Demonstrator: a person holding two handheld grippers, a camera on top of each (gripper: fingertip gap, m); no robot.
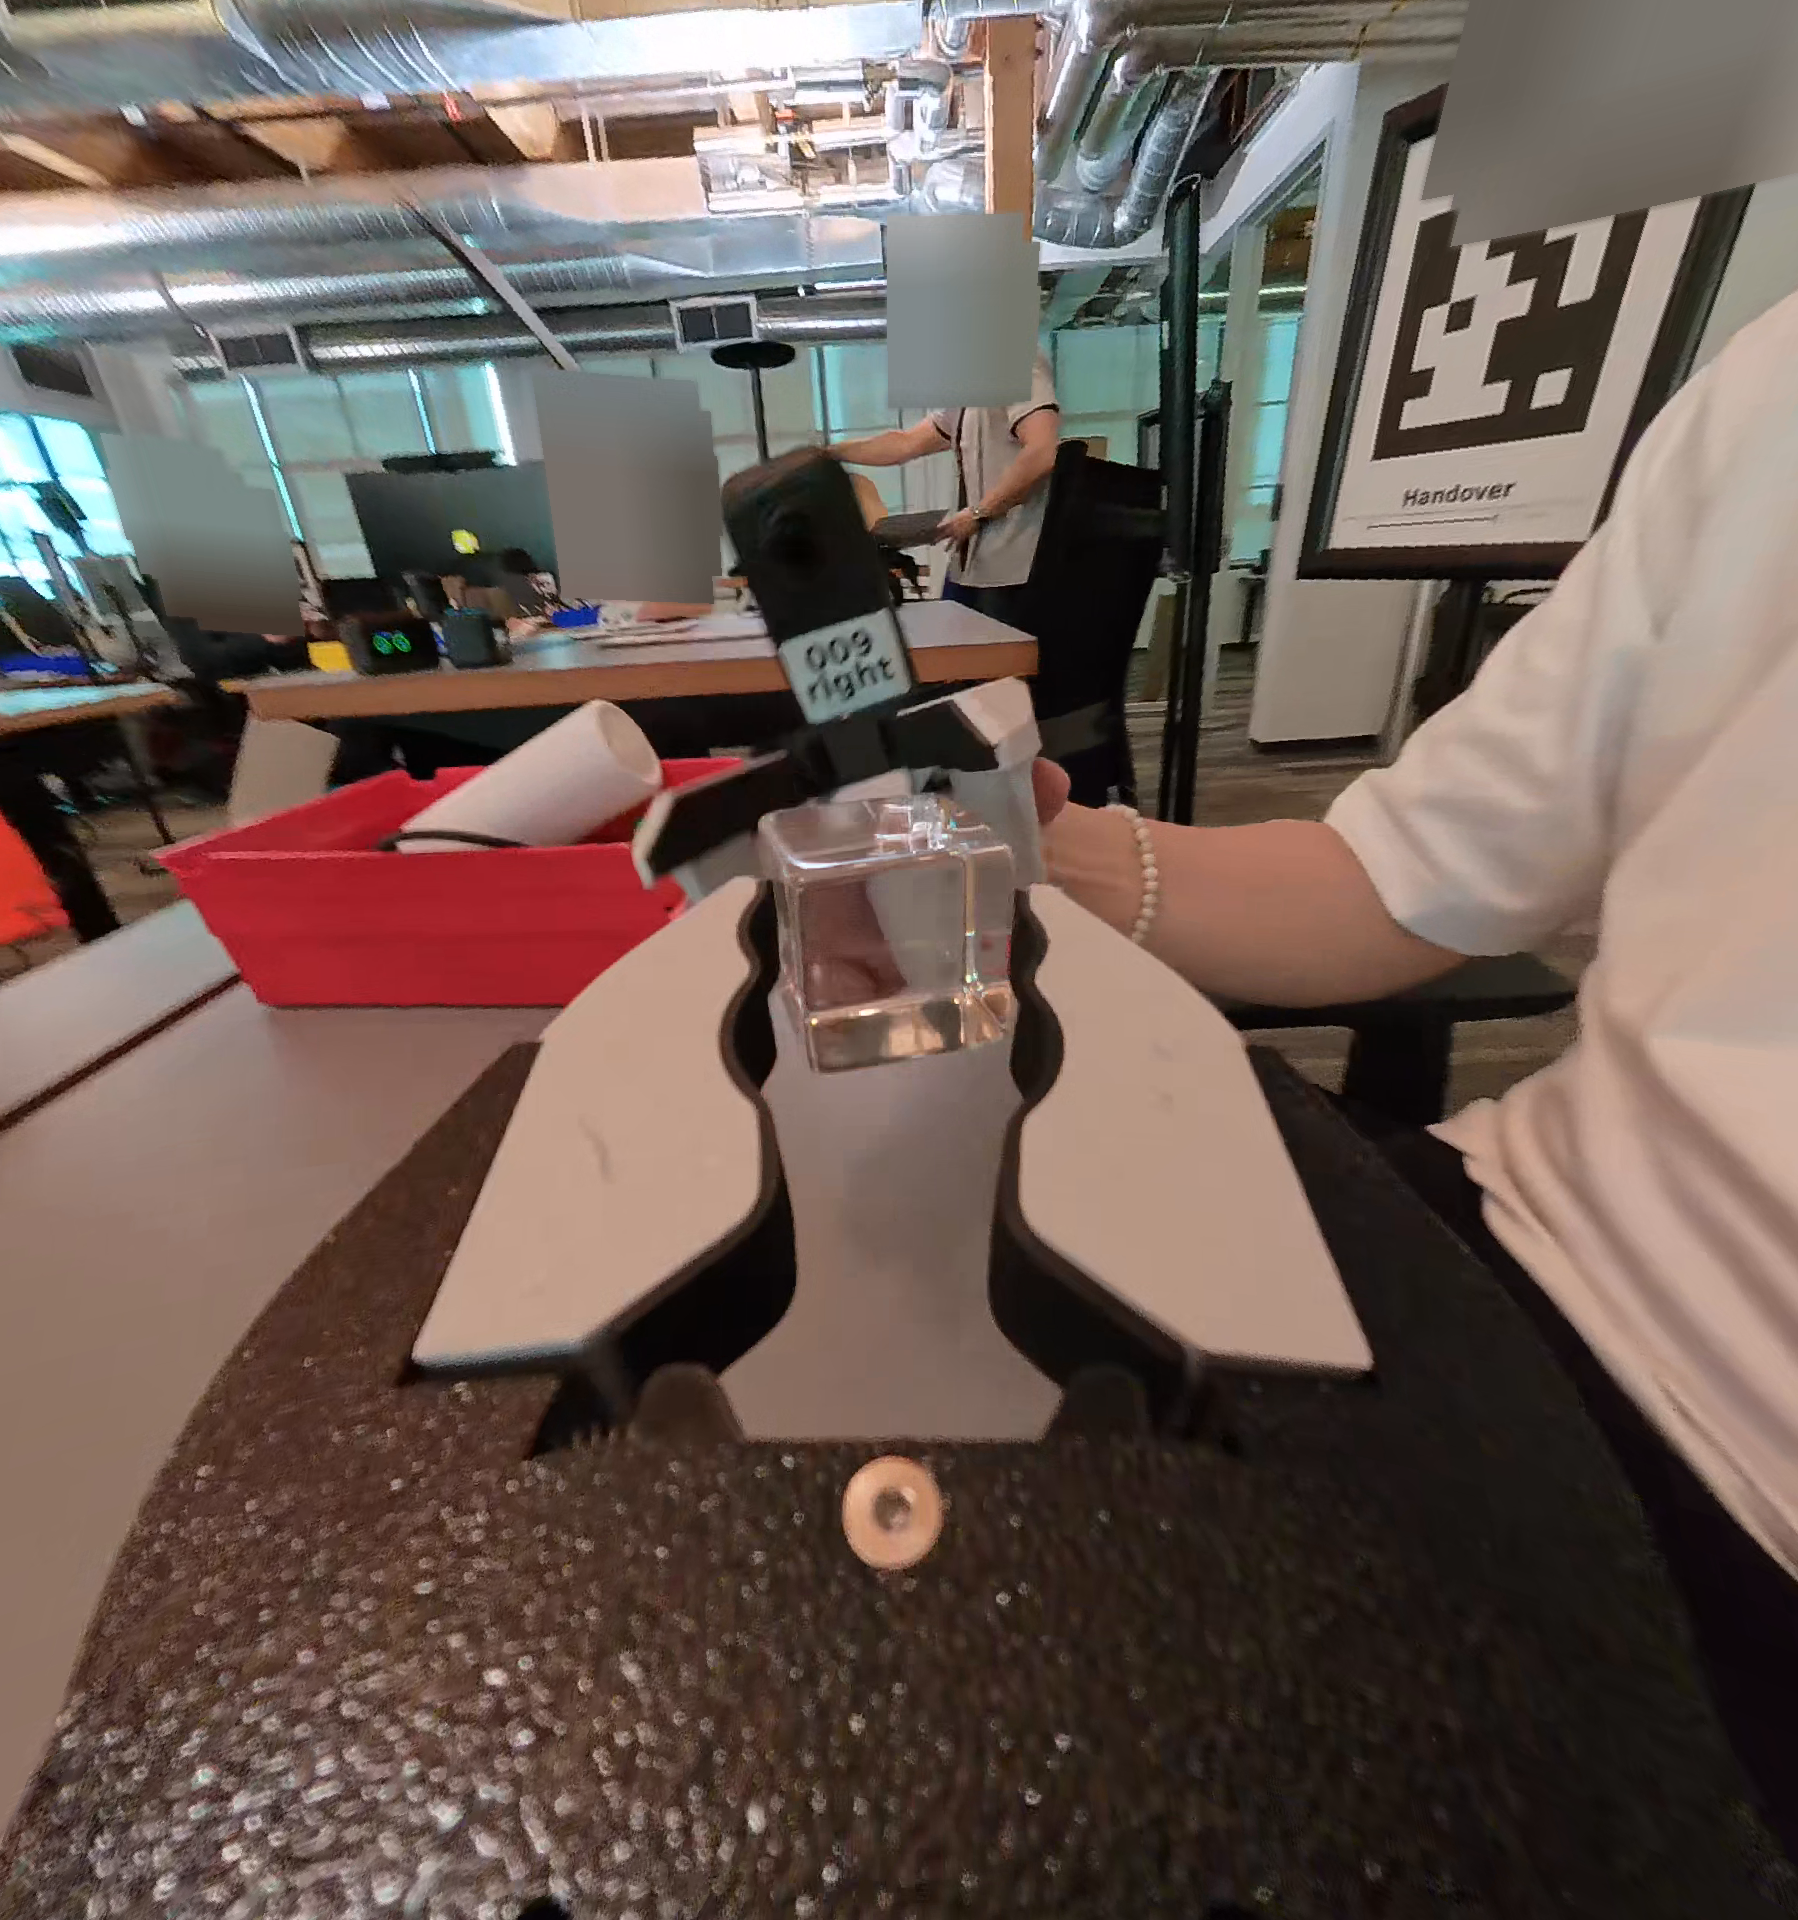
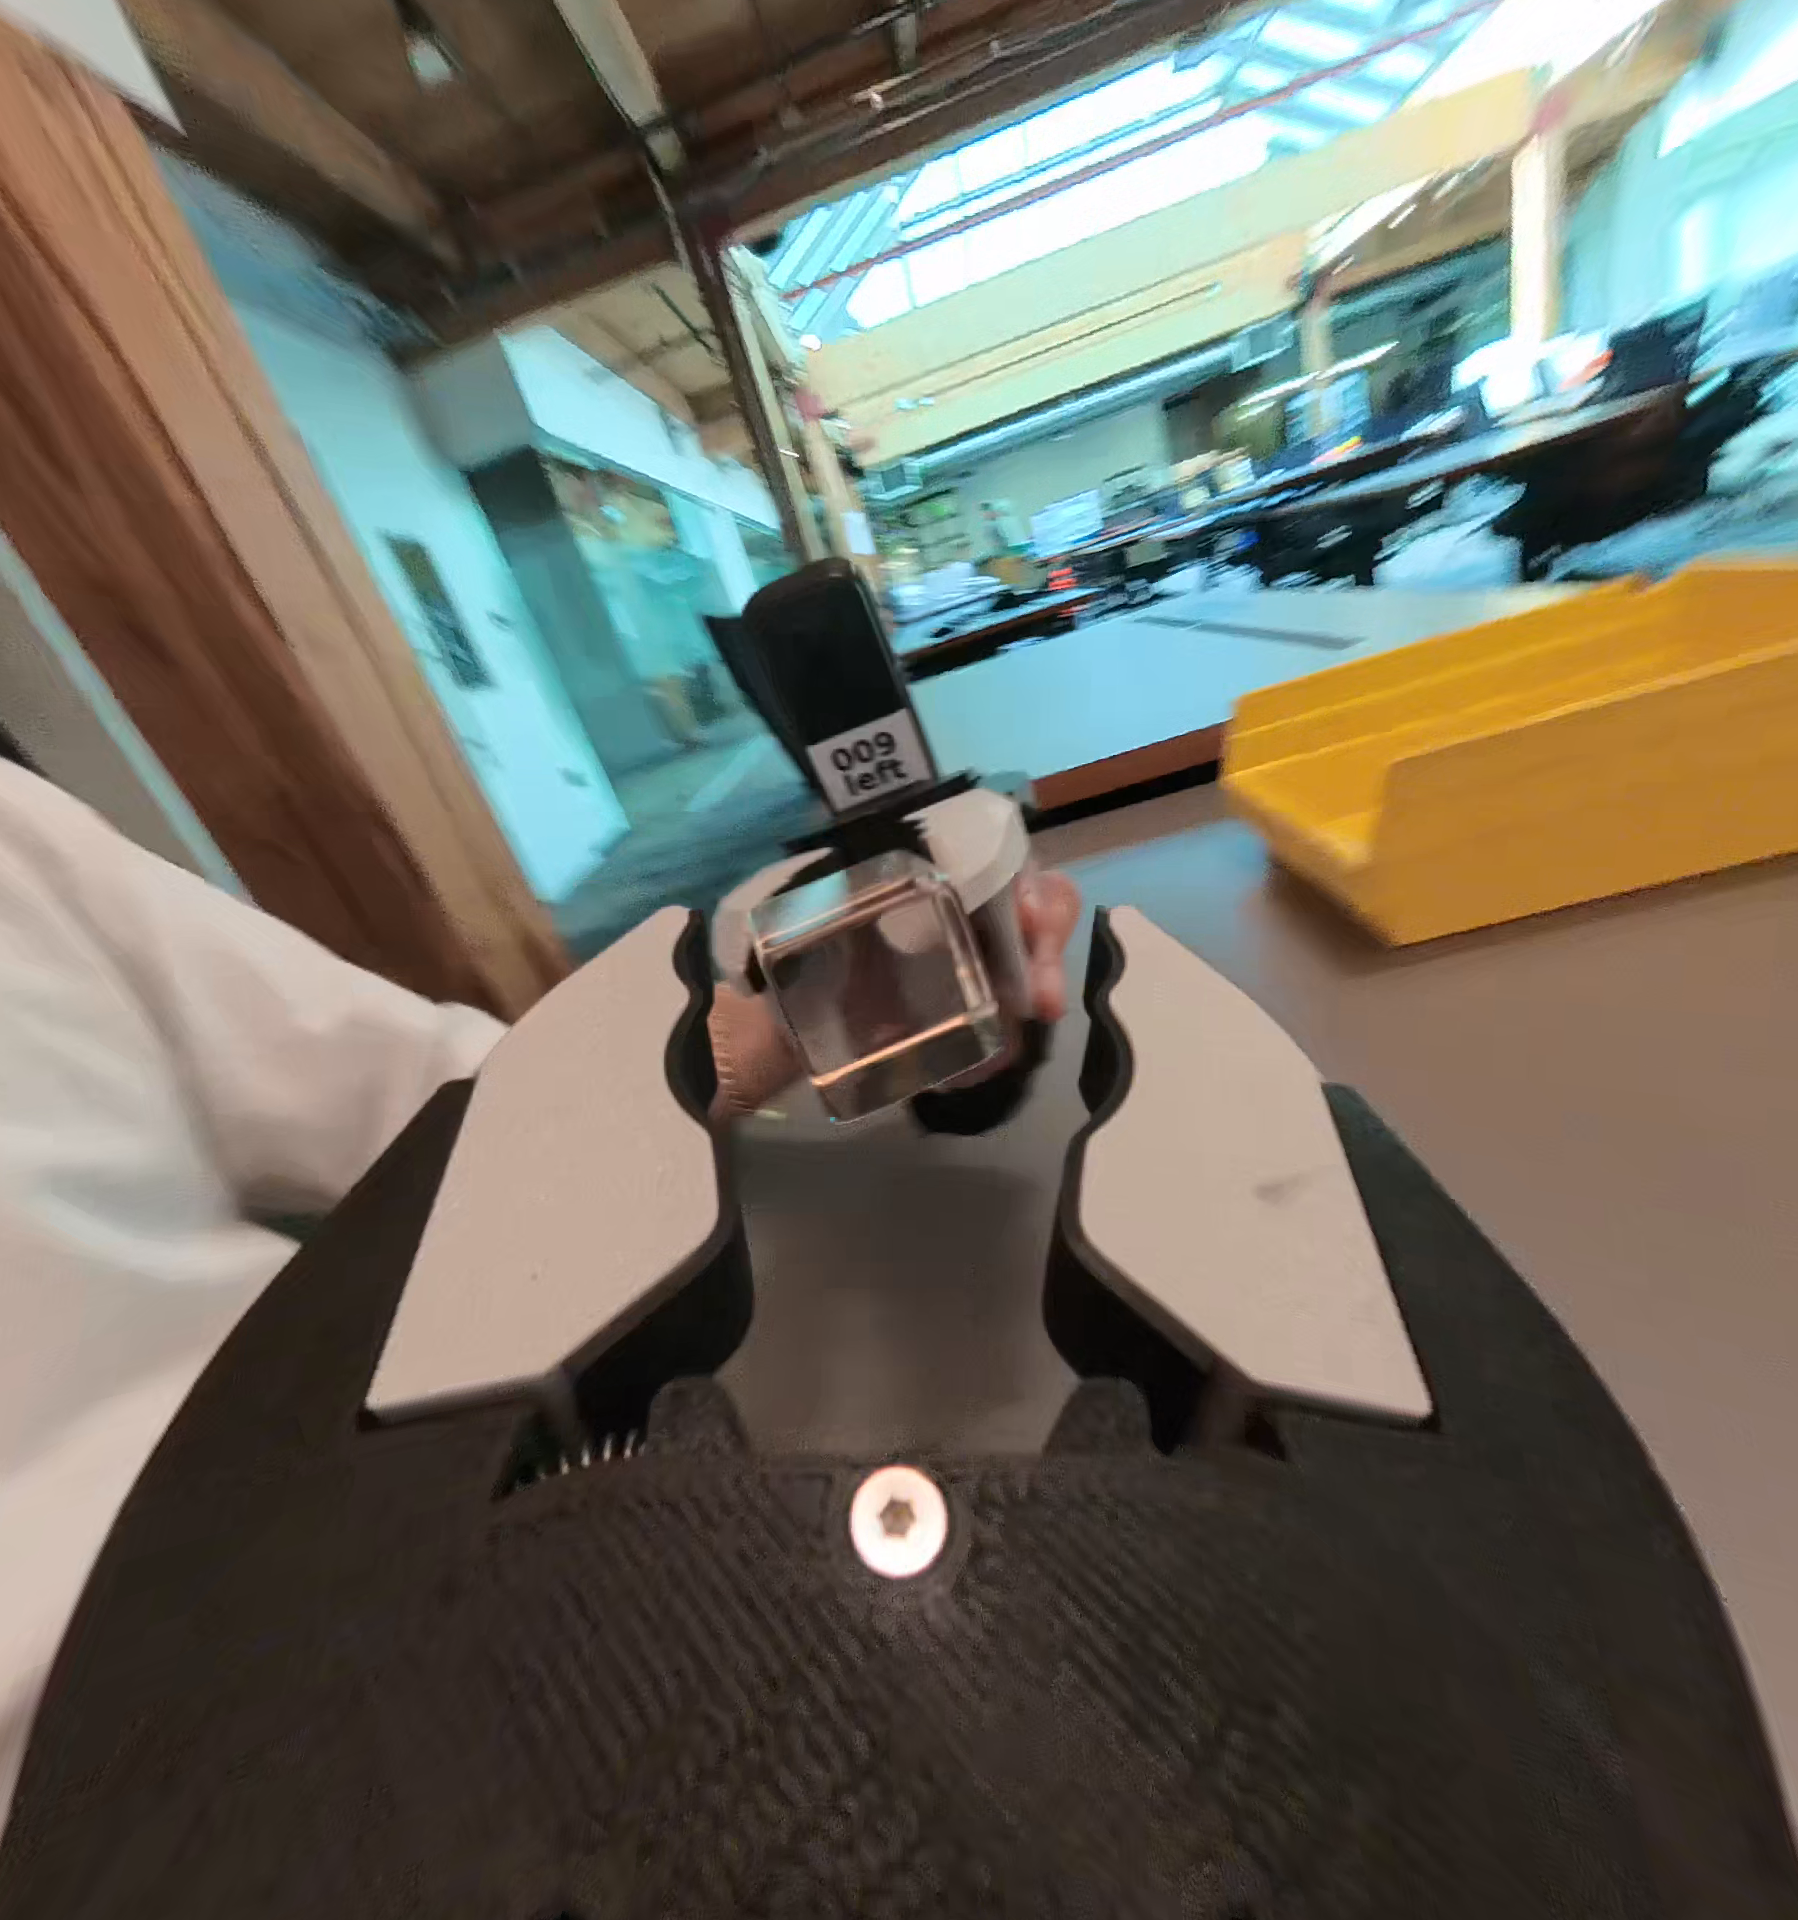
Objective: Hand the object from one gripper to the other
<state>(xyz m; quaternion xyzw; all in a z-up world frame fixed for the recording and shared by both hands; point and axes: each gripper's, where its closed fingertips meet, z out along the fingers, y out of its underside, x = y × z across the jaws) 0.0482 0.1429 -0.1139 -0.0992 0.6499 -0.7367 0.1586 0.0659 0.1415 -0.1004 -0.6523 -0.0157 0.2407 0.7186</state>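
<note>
A clear cube [image 1: 890,935] is held above the table between the fingertips of my left gripper [image 1: 890,925], which is shut on its two sides. My right gripper [image 1: 843,810] faces it from the far side, fingers spread wide around the cube's far end. In the right wrist view the cube [image 2: 874,997] sits between the tips of my right gripper [image 2: 890,956], which is open with a gap on each side of it. The left gripper [image 2: 874,925] shows behind the cube there, clamping it, with a hand on its handle.
A red bin [image 1: 407,914] holding a white roll [image 1: 552,779] stands on the grey table [image 1: 199,1143] at the left. A yellow bin [image 2: 1549,748] stands on the table at the right. A person's white-sleeved arm [image 1: 1290,904] reaches in from the right. The grippers are tip to tip, or close to it.
</note>
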